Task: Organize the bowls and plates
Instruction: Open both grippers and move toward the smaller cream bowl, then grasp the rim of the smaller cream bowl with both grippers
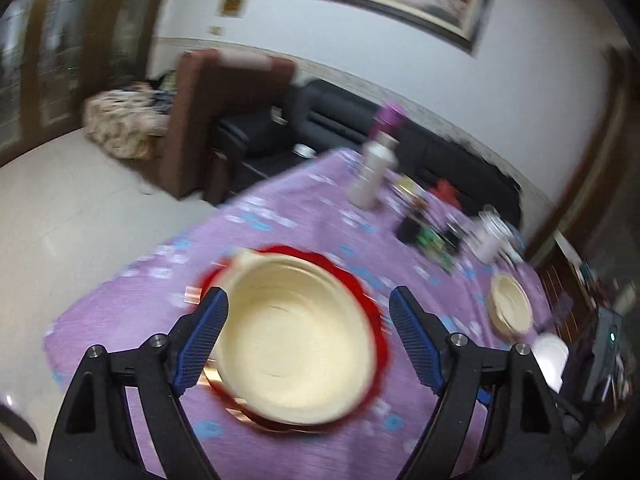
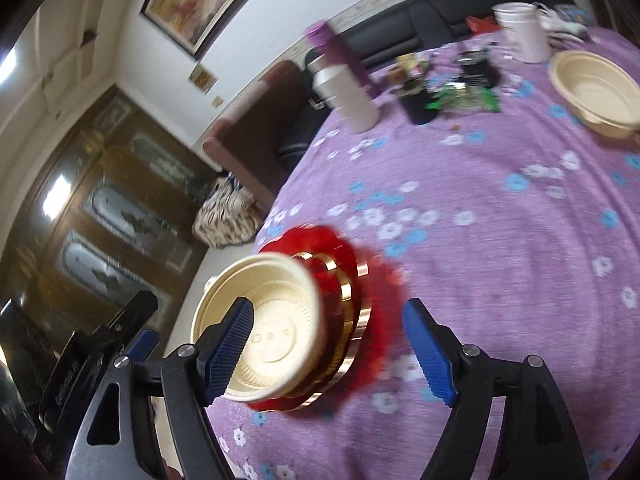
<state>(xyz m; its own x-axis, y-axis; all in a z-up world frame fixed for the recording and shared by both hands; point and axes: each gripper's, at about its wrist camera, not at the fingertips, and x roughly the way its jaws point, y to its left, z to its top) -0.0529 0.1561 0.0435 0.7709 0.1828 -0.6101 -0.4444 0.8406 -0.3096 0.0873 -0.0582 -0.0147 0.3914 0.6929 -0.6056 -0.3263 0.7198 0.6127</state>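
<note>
A cream bowl (image 1: 296, 336) sits on a stack of red and gold plates (image 1: 376, 312) on the purple flowered tablecloth (image 1: 320, 216). My left gripper (image 1: 309, 294) hangs open just above it, one blue finger on each side, pads clear of the rim. In the right wrist view the same bowl (image 2: 276, 320) and plates (image 2: 352, 276) lie near the table's left edge. My right gripper (image 2: 329, 306) is open over them, gripping nothing. A second cream bowl (image 2: 596, 92) stands far off at the right, also seen as a cream bowl (image 1: 512, 304) in the left wrist view.
A white flask (image 2: 352, 96), a purple bottle (image 2: 332, 46), dark snack packets (image 2: 452, 88) and a white mug (image 2: 524, 32) crowd the table's far side. A small white bowl (image 1: 550, 354) sits near the right edge. A black sofa (image 1: 320, 128) lies beyond.
</note>
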